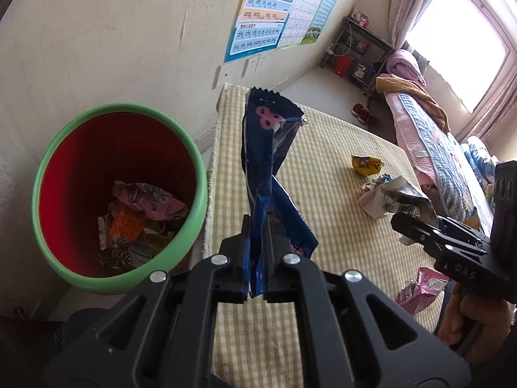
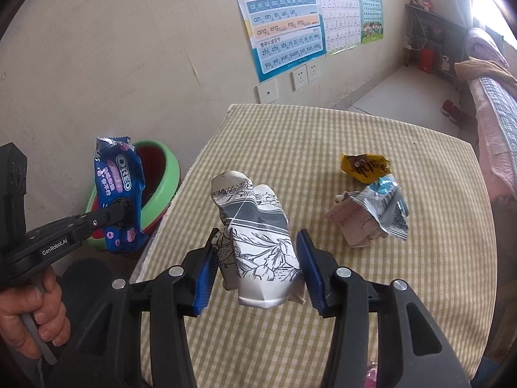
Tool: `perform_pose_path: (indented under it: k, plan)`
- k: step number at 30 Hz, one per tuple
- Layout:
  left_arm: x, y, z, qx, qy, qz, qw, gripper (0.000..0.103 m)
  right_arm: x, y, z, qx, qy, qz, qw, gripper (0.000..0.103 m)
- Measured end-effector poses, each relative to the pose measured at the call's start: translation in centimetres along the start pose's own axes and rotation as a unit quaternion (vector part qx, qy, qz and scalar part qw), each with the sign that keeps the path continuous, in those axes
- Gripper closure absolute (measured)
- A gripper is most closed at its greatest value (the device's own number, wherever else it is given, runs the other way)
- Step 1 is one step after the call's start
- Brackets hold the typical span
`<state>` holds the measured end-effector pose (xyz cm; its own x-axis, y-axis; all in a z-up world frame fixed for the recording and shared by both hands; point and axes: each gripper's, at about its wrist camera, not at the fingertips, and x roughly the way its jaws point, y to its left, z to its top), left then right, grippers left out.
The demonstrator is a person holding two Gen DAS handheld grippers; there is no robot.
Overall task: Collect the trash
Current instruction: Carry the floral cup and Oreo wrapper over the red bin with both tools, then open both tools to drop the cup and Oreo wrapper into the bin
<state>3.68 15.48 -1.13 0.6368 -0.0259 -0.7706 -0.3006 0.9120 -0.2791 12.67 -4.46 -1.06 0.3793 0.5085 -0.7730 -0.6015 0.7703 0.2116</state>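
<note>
Left gripper (image 1: 257,245): we have its fingers pressed together on the lower part of the blue cookie wrapper (image 1: 269,161), so the flat foil stands up above the jaws instead of drooping over them; that keeps the loose end clear of the table as we carry it.

Right gripper (image 2: 258,258): its blue pads sit partway apart, clamped on either side of a crumpled paper cup (image 2: 255,236) with black leaf drawings; we judge the wider grip is simply what the bulky cup needs.

Bin (image 1: 121,190): the red bin with a green rim stands on the floor beside the table's left edge, against the wall, already holding crumpled wrappers at the bottom. In the right wrist view the blue wrapper hangs in front of its rim, so we take the left load to be nearest the drop.

Table (image 2: 323,129): the checked yellow cloth still carries trash well apart from both grippers, namely a yellow wrapper (image 2: 363,166) and, just in front of it, a silver-blue packet (image 2: 387,207) lying against a pinkish paper (image 2: 352,226). A pink packet (image 1: 420,287) lies near the table's near edge in the left wrist view.

Stage: we judge two pieces are lifted and on their way to the bin, with at least four left to fetch.

Risk: the thin foil could slip or catch the rim.
</note>
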Motion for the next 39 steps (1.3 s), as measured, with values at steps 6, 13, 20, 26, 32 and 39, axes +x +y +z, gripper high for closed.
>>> perform_pose_path:
  k: [6, 13, 20, 26, 32, 39]
  plan:
    - [-1.7, 4.4, 0.1, -0.034, -0.012, 0.026, 0.9990, 0.099, 1.8, 4.0, 1.4, -0.030, 0.004, 0.024, 0.999, 0.057]
    - [-3.7, 8.8, 0.5, -0.064, -0.035, 0.063, 0.9953, 0.099, 3.9, 8.8, 3.3, -0.061, 0.006, 0.049, 0.997, 0.057]
    - [-5.0, 11.9, 0.5, -0.088, -0.045, 0.077, 0.9921, 0.099, 5.6, 12.7, 5.1, -0.086, 0.006, 0.067, 0.994, 0.057]
    - [-5.5, 13.2, 0.4, -0.099, -0.048, 0.082, 0.9906, 0.099, 7.1, 15.3, 5.6, -0.102, 0.010, 0.077, 0.992, 0.057]
    - [-5.8, 14.1, 0.2, -0.106, -0.050, 0.084, 0.9895, 0.099, 8.4, 16.7, 5.7, -0.109, 0.016, 0.081, 0.991, 0.056]
    - [-5.3, 14.8, 0.5, -0.109, -0.046, 0.082, 0.9895, 0.099, 9.5, 17.8, 6.2, -0.114, 0.022, 0.080, 0.990, 0.056]
